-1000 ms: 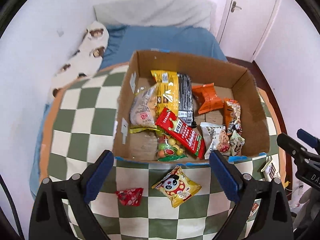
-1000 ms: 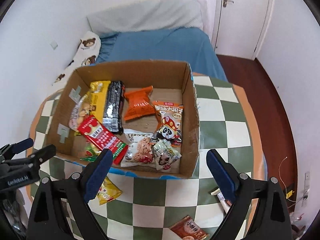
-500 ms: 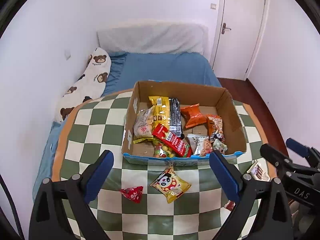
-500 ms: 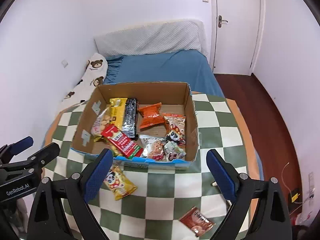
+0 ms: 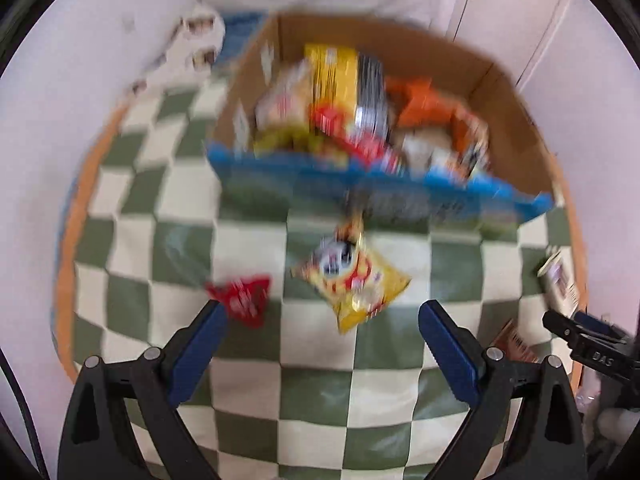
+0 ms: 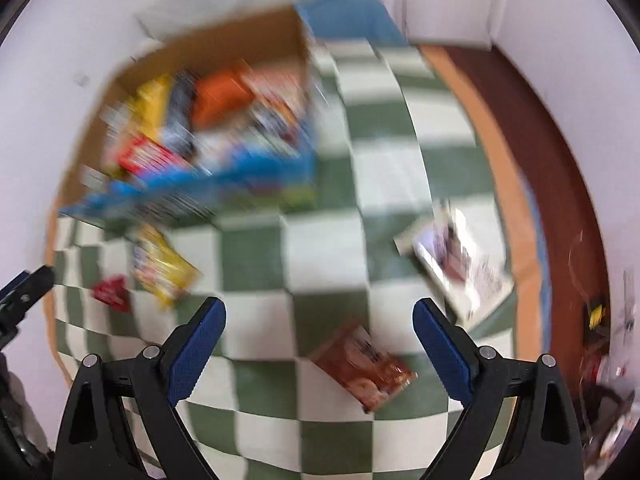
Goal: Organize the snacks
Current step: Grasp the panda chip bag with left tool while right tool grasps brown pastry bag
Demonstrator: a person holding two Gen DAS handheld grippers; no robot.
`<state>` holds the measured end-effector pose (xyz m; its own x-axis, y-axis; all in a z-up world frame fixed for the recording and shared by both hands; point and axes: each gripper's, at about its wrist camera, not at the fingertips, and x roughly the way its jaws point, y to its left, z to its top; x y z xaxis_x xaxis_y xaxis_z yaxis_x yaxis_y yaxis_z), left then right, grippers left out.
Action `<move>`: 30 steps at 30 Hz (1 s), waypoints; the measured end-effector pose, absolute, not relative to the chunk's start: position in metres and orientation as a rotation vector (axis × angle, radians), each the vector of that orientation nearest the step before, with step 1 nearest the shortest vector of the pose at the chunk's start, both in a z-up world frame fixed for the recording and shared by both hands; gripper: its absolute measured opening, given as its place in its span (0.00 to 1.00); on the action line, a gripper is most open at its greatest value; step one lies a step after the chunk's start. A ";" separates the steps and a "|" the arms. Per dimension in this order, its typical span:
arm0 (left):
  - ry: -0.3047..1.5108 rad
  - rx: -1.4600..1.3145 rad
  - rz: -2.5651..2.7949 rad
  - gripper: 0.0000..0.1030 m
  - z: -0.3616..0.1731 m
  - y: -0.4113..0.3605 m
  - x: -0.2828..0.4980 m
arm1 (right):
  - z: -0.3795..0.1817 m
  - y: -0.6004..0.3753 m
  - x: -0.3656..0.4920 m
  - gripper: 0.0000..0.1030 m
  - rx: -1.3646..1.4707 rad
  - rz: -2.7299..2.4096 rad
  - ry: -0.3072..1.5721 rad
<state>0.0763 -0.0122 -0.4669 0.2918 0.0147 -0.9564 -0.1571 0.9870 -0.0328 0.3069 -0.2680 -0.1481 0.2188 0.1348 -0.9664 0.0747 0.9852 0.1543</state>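
Both of your grippers have dropped closer to the checkered tablecloth (image 5: 248, 364) since half a second ago, and both views are now smeared with motion blur. Your left gripper (image 5: 322, 350) hangs with its blue pads spread wide and nothing between them. Just ahead of it lies the yellow panda snack bag (image 5: 354, 280), flat on the cloth and close in front of the cardboard box (image 5: 516, 120). A small red packet (image 5: 242, 296) sits to the left of that bag, right beside the tip of your left gripper's left finger; you cannot tell through the blur whether they touch.

Your right gripper (image 6: 320, 344) is also wide apart and empty. Between its fingers, a little toward the right one, lies a brown snack packet (image 6: 364, 372) on the cloth. Farther right, beyond the right fingertip, a white packet (image 6: 460, 270) lies near the orange edge of the table. In the right wrist view the yellow bag (image 6: 164, 268) and the red packet (image 6: 112, 294) show at the far left, in front of the box (image 6: 224, 44).

The box itself stands on the far part of the table with its blue front lip toward you, holding a jumble of yellow, black, red and orange packets whose details are too blurred to read.
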 end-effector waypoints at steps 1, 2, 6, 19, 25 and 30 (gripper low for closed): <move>1.310 -0.151 0.120 0.95 -0.481 -0.011 0.077 | -0.169 -0.277 0.305 0.94 0.207 0.029 1.392; 1.350 -0.181 0.121 0.95 -0.494 -0.009 0.079 | -0.184 -0.284 0.303 0.94 0.227 0.019 1.417; 1.461 -0.363 0.133 0.95 -0.533 0.001 0.091 | -0.232 -0.304 0.290 0.88 0.318 -0.014 1.480; 1.449 -0.674 0.199 0.85 -0.579 0.011 0.127 | -0.247 -0.272 0.267 0.88 0.412 0.107 1.537; 1.447 -0.368 0.147 0.60 -0.579 -0.018 0.120 | -0.262 -0.271 0.274 0.88 0.349 0.071 1.589; 1.484 -0.046 0.042 0.60 -0.585 -0.049 0.082 | -0.270 -0.256 0.272 0.88 0.284 0.043 1.590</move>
<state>0.0819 -0.0485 -0.5849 0.0865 -0.0002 -0.9963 -0.0560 0.9984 -0.0051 0.2721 -0.2564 -0.2704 -0.0128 0.2075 -0.9781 0.1538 0.9670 0.2032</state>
